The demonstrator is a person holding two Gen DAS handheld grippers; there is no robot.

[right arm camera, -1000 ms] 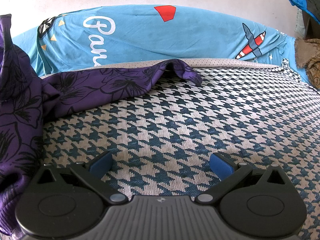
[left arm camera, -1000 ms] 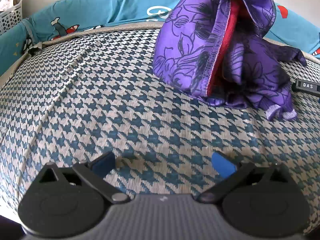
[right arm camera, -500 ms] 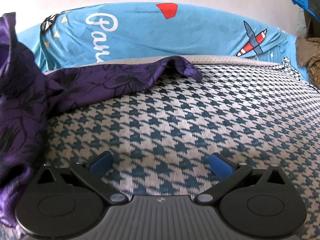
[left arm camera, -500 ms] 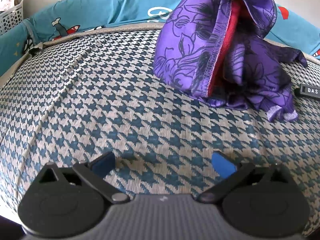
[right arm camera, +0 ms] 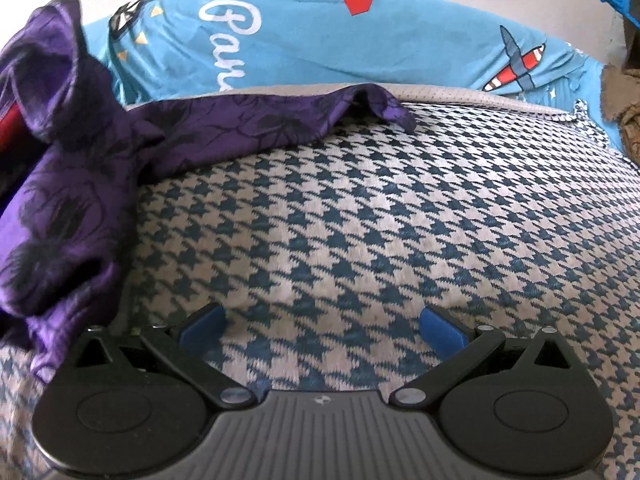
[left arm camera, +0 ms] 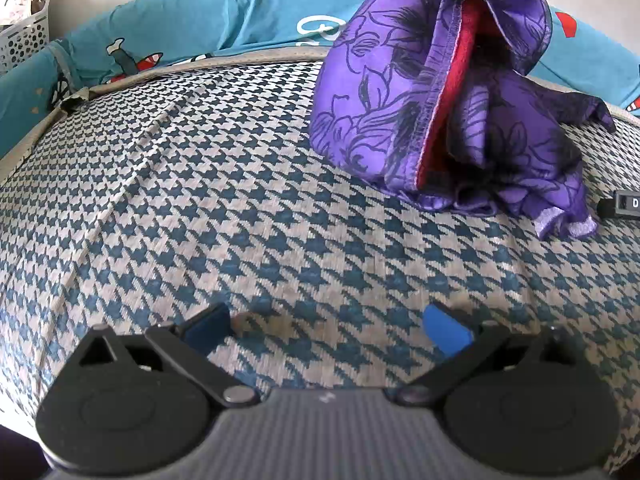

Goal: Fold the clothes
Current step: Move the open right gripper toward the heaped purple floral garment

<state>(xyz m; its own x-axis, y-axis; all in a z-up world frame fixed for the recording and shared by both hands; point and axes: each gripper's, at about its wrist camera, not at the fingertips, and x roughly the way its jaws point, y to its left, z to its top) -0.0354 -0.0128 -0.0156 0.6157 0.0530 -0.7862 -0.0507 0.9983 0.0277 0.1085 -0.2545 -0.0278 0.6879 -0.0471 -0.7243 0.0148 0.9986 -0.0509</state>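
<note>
The purple garment (left arm camera: 452, 92) sits bunched (red lining showing) near the bed's (left arm camera: 200, 184) far edge, unfolded, while left tongs (left arm camera: 326, 328) and right tongs (right arm camera: 320, 326) gape empty.

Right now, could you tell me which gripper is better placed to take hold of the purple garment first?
Probably the right gripper: the purple garment lies right beside its open fingers. The left gripper, also open, has bare houndstooth cover between it and the heap.
</note>
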